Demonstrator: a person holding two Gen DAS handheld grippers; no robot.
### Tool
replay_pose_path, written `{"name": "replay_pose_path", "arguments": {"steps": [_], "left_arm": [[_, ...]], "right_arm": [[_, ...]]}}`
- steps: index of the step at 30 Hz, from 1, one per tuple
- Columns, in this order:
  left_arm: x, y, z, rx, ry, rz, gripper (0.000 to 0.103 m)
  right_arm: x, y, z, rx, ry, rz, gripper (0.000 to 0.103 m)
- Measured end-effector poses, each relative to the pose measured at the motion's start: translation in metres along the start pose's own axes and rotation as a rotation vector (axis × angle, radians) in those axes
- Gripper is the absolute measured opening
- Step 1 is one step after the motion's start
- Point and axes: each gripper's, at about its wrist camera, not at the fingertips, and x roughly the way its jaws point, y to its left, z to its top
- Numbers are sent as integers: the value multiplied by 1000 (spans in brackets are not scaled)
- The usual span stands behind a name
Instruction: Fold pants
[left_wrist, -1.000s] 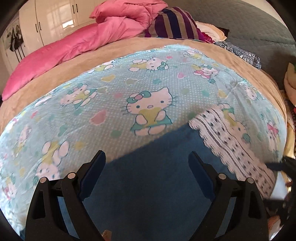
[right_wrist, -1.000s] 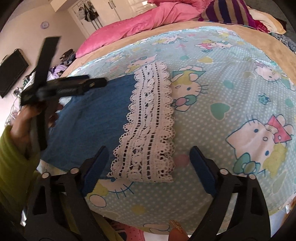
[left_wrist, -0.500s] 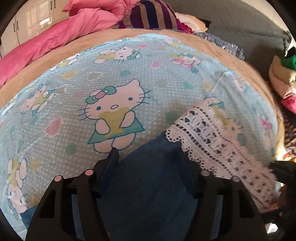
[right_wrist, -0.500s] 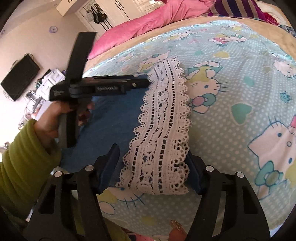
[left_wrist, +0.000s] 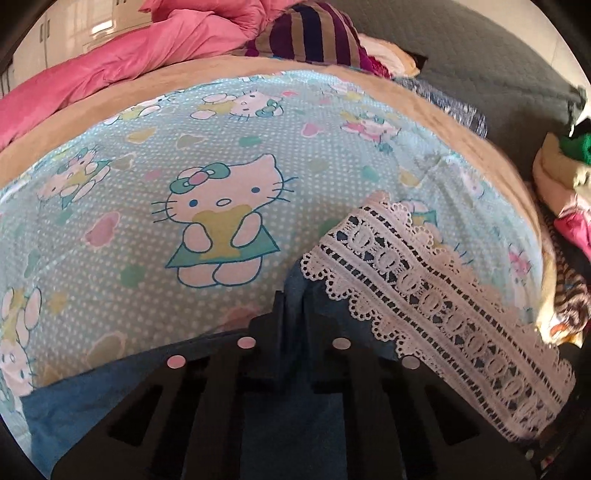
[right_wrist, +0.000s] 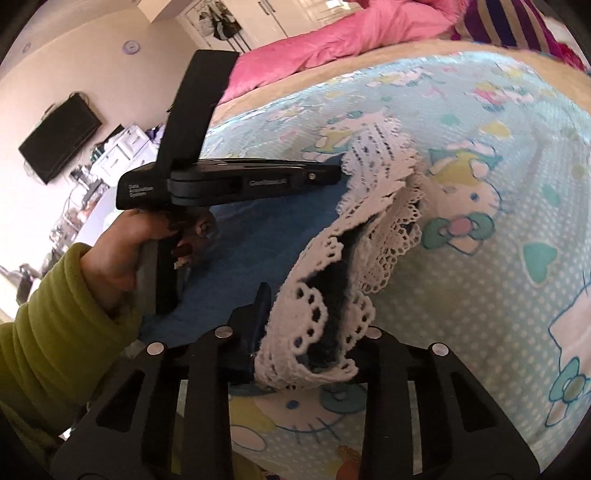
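Blue pants with a white lace hem lie on the Hello Kitty sheet. My left gripper is shut on a pinch of blue cloth just left of the lace. The right wrist view shows that gripper reaching in from the left, held by a hand in a green sleeve. My right gripper has its jaws closing on the near end of the lace hem, which is bunched and raised between them. Its right finger is hidden behind the lace.
A pink duvet and a striped cloth are heaped at the far side of the bed. More clothes are piled off the right edge. A dark screen hangs on the wall to the left.
Both grippers went from wide open to closed on the pants. The left dipped toward the blue cloth beside the lace. The lace hem, flat before, now bunches up in the right jaws.
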Motion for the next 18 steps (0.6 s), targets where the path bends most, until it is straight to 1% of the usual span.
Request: {"name": "replay_pose_path", "arguments": {"steps": [5,8,11,13,15,17,18], "left_arm": [[-17,13,-8,-68,-47,-61,6],[-32,25,-13,-107,-78,-67,6],[-55,45,-23,-158,-128,-63,6],[-68,62,-31,-191,-148,-44,6],[-81,78,-39,-236,-154,-26,10],[-99,98,-52,-284,-163,23,15],[-112,110,-60,-312,-178,50,17]], "right_arm": [[0,34,12,-101,-15,5,23],[4,55,17,-156,-12,30,22],[16,86,20,-238,3,57,23],[25,104,21,-291,17,64,22],[37,120,21,-337,34,63,22],[46,134,19,-376,49,57,22],[54,146,18,-423,53,28,22]]}}
